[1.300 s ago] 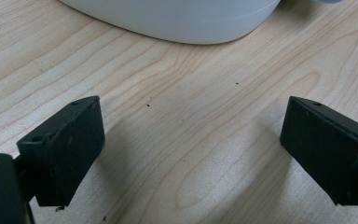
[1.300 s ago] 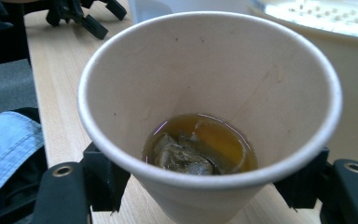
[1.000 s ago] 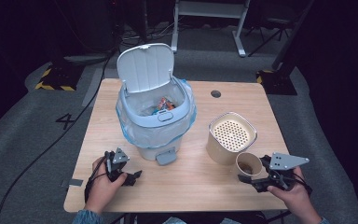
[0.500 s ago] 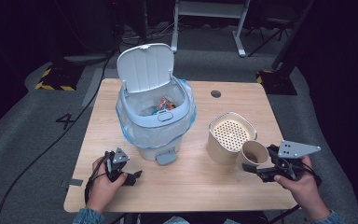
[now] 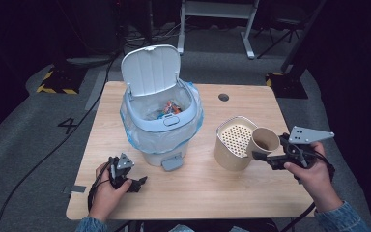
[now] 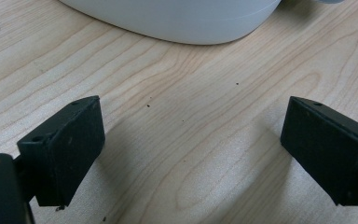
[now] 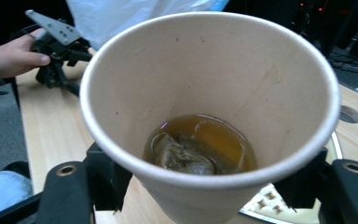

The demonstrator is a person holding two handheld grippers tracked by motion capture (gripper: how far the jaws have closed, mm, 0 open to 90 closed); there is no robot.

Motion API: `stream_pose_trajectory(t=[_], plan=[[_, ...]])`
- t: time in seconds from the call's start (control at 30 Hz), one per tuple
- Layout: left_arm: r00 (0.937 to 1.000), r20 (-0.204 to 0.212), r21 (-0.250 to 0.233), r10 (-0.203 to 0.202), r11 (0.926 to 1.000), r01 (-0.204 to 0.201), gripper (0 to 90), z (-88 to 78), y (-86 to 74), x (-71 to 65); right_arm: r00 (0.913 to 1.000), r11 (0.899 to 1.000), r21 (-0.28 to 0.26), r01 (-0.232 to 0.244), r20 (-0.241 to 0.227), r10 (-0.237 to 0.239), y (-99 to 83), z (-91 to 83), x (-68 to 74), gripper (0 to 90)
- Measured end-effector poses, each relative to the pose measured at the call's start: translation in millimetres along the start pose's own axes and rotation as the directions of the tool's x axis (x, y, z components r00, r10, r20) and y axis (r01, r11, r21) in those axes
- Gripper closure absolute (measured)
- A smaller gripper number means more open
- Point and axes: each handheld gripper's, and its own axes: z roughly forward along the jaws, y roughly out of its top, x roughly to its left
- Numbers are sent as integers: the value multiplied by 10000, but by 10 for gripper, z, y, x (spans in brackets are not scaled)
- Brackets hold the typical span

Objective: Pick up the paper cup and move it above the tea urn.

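At lower right of the high view, the right gripper (image 5: 257,155) clamps its jaws on a paper cup (image 5: 264,140) beside the perforated container (image 5: 233,143), while the left gripper (image 5: 140,182), jaws spread, rests on the worktop (image 5: 222,193).

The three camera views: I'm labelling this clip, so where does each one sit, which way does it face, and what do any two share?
High view: above the person's side, looking forward and down on the table; both hands show, left gripper, right gripper.
Left gripper view: rides the left gripper, facing the tabletop and the bin base; open black jaws.
Right gripper view: rides the right gripper, looking into the paper cup with tea; jaws clamp it.
Shared: high and right gripper views both show the cup and left gripper.
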Motion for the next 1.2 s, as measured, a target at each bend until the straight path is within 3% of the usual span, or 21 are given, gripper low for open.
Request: stream_pose_trajectory(t=[0.43, 0.87, 1.03, 1.2], plan=[[10000, 3, 1, 3, 10000, -3, 66, 0, 0, 1, 9982, 9999, 22, -111, 591, 110, 109, 130, -390, 318], [10000, 3, 1, 3, 10000, -3, 66, 0, 0, 0, 9958, 9998, 16, -178, 900, 175, 101, 296, -672, 319], [10000, 1, 1, 1, 10000, -1, 66, 0, 0, 0, 9943, 9995, 262, 156, 1051, -183, 136, 361, -693, 320], [10000, -11, -1, -3, 10000, 3, 67, -1, -1, -2, 9857, 9943, 638, 850, 1401, -932, 186, 418, -692, 322]])
